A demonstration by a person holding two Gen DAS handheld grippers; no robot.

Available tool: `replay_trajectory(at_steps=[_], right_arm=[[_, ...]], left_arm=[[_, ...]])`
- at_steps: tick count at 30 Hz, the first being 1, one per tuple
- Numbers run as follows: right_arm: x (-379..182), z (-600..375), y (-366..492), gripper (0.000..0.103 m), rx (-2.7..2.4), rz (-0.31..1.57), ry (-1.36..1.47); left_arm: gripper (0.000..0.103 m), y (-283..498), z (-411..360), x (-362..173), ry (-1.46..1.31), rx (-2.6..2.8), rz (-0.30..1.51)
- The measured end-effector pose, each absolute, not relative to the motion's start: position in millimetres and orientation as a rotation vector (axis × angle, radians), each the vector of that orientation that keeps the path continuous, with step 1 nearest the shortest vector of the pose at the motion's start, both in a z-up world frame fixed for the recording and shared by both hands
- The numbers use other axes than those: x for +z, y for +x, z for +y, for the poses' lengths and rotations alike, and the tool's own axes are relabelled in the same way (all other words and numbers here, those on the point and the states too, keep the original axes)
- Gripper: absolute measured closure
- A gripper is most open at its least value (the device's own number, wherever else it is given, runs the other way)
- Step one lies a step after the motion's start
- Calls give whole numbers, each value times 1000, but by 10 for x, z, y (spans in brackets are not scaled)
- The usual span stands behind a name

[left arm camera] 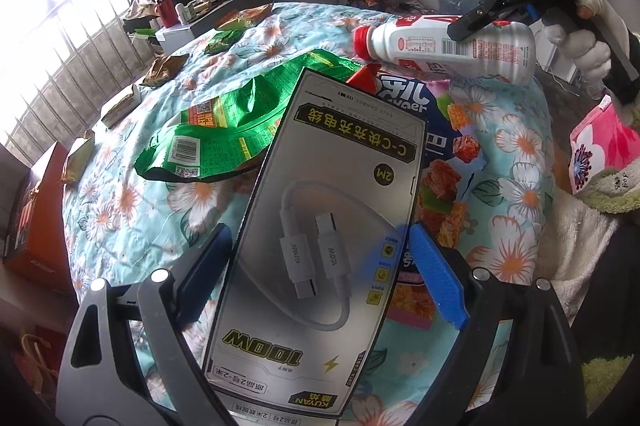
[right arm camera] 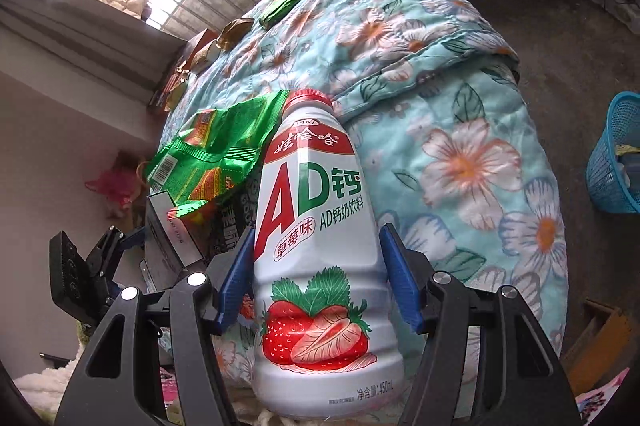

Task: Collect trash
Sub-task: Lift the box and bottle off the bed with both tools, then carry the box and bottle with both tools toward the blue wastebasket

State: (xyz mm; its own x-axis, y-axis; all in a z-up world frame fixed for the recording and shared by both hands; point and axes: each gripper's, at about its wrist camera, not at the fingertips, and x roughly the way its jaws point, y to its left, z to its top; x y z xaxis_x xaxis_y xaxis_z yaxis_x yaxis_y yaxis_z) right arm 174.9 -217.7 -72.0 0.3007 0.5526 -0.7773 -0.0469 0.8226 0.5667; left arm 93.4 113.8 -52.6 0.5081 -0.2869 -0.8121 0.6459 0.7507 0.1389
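1. Holding two pieces of trash at once: my left tongs (left arm camera: 320,250) pinch the grey charging-cable box (left arm camera: 320,226) by its long edges, lifted over the bed's floral quilt (left arm camera: 516,162).
2. My right tongs (right arm camera: 318,276) clamp the strawberry AD calcium milk bottle (right arm camera: 320,246) around its waist, cap forward, so it cannot roll.
3. The green snack wrapper (left arm camera: 224,130) lies uncollected mid-bed; the blue basket (right arm camera: 616,162) stands on the floor beyond the bed's edge, probably my drop point.
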Motion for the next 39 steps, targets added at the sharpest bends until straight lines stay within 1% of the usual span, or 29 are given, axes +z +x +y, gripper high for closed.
replay_trajectory(at_steps=[3,6,9,12,15,19,22,28,30,34,37,38,39], right_arm=[[-754,-2224,1722,42,420,1198,518],[-772,-2251,1688,42,421,1188,523],[-813,-2282,1659,42,425,1186,540],[-843,-2317,1624,42,429,1182,556],[-884,-2310,1617,42,435,1184,574],[-946,-2279,1610,42,439,1201,600],[-955,-2284,1598,42,438,1194,616],[-986,-2371,1514,42,439,1204,672],[-1003,-2398,1446,42,440,1215,692],[-1003,-2365,1291,42,448,1235,677],[-962,-2319,1253,41,454,1233,614],[-946,-2318,1249,39,450,1231,596],[-935,-2302,1266,34,439,1232,578]], left_arm=[[18,841,1201,-404,438,-556,873],[18,729,1382,-232,334,-509,890],[18,635,1642,-91,173,-427,931],[18,616,2008,-71,-66,-282,1003],[18,652,2354,-260,-296,-133,1081],[17,720,2635,-625,-552,-6,1137],[17,720,2687,-762,-663,21,1142],[17,642,2520,-811,-701,-45,1179],[17,595,2422,-797,-673,-77,1188],[17,507,2203,-712,-530,-80,1175],[17,561,2070,-666,-386,-28,1152],[17,596,2034,-661,-344,-10,1149],[17,623,1982,-661,-308,-4,1145]])
